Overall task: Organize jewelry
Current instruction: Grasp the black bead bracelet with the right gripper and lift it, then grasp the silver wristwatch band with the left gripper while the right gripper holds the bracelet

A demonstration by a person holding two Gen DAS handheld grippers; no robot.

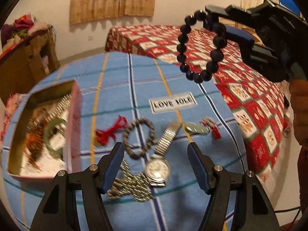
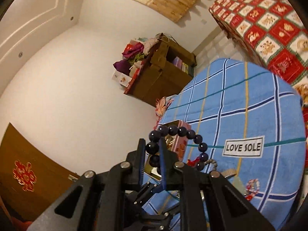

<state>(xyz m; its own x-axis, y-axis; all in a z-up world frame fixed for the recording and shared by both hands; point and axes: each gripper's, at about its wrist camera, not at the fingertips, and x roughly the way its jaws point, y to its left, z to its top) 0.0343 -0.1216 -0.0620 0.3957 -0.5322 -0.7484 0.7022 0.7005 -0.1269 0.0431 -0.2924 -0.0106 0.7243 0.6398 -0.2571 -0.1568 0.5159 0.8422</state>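
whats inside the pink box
The pink box holds a green bangle, a gold chain and orange tangled pieces. Blur and its walls hide whatever lies beneath.

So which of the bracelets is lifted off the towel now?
The dark round-bead bracelet, hanging from the right tongs. The brownish beaded bracelet lies flat on the blue towel.

A brown cabinet stands beside the red-checked bed.

Watch on towel, box to its left.
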